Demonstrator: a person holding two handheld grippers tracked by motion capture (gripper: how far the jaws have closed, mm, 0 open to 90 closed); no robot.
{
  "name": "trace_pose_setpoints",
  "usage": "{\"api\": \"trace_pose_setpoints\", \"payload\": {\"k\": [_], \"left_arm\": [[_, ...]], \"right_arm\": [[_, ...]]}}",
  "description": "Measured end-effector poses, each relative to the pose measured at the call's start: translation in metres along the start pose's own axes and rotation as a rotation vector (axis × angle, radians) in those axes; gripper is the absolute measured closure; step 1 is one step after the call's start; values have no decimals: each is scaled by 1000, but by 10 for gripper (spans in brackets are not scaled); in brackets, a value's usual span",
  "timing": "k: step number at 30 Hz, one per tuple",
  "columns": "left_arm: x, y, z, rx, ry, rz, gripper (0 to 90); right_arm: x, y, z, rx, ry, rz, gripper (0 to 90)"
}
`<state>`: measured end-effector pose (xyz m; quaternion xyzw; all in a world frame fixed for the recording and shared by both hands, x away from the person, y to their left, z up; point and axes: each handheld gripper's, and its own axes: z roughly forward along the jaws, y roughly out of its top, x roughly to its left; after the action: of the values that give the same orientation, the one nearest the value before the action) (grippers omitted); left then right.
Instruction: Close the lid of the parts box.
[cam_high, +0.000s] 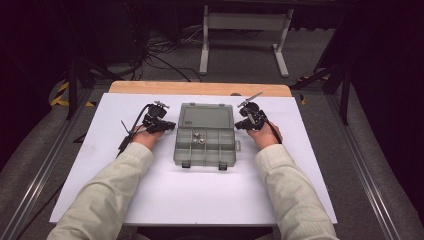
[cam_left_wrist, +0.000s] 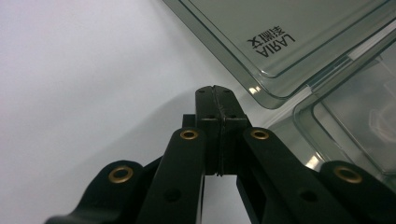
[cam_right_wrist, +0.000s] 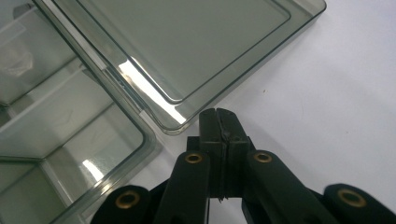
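both grippers, left and right, closed and empty beside open smoky-grey compartment box, lid flat

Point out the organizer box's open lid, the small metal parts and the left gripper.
open lid (cam_high: 206, 116), high view, centre of the panel.
small metal parts (cam_high: 198, 138), high view, in a middle compartment.
left gripper (cam_left_wrist: 215, 92), left gripper view, shut jaw tips.

Left gripper and right gripper fingers closed, empty
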<state>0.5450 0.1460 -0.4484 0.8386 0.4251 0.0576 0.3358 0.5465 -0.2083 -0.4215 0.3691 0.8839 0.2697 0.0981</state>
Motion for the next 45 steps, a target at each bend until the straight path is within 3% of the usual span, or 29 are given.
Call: {"api": "trace_pose_setpoints", "payload": {"k": [13,29,31,36,38,41,45], "left_arm": [[-4,0,4,-4,-23,7,896],[-8,0,3,16,-12,21,896],[-10,1,3,19,-9,41,897],[-14,0,4,25,-36,48,896],[-16,1,4,24,-15,64,897],[-14,1,5,16,-17,61,896],[-11,1,5,-3,11,60,895]], "right_arm": [[-1,-2,7,23,19,8,900],[1,-2,11,30,18,2,900],[1,-2,12,31,17,4,900],[3,-1,12,32,29,-5,900],[4,0,13,30,29,-7,900],[4,0,13,22,26,-11,900],[4,0,12,12,18,-17,900]]}}
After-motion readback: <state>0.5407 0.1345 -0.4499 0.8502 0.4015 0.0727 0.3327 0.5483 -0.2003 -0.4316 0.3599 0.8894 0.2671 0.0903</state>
